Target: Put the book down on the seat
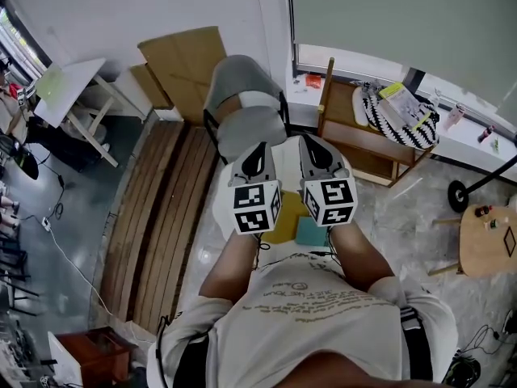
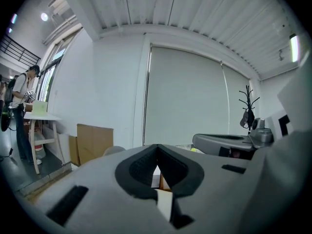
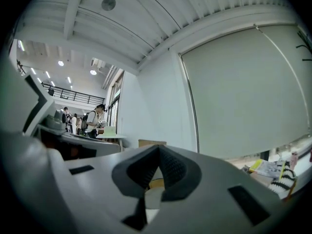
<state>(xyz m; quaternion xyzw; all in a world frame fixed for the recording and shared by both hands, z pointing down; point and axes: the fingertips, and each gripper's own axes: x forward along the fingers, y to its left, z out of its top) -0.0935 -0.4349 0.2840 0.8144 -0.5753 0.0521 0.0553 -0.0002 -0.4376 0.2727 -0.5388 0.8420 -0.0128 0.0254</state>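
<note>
A grey chair (image 1: 239,95) stands ahead of me, its seat (image 1: 246,128) bare. My left gripper (image 1: 258,152) and right gripper (image 1: 312,144) are held side by side just above the seat's near edge. In both gripper views, left (image 2: 157,149) and right (image 3: 158,151), the jaw tips meet with nothing between them. A yellow-green book (image 1: 401,97) lies on a striped cushion (image 1: 404,124) on the wooden chair to the right, and it also shows in the right gripper view as the book (image 3: 263,167). A yellow and teal flat thing (image 1: 296,221) lies below the grippers, mostly hidden.
The wooden chair (image 1: 352,132) stands right of the grey one. Cardboard sheets (image 1: 182,63) lean on the wall behind. A white folding table (image 1: 69,87) is far left, wooden planks (image 1: 157,217) lie on the floor, and a round wooden stool (image 1: 489,241) is at right. A person (image 2: 22,111) stands by the table.
</note>
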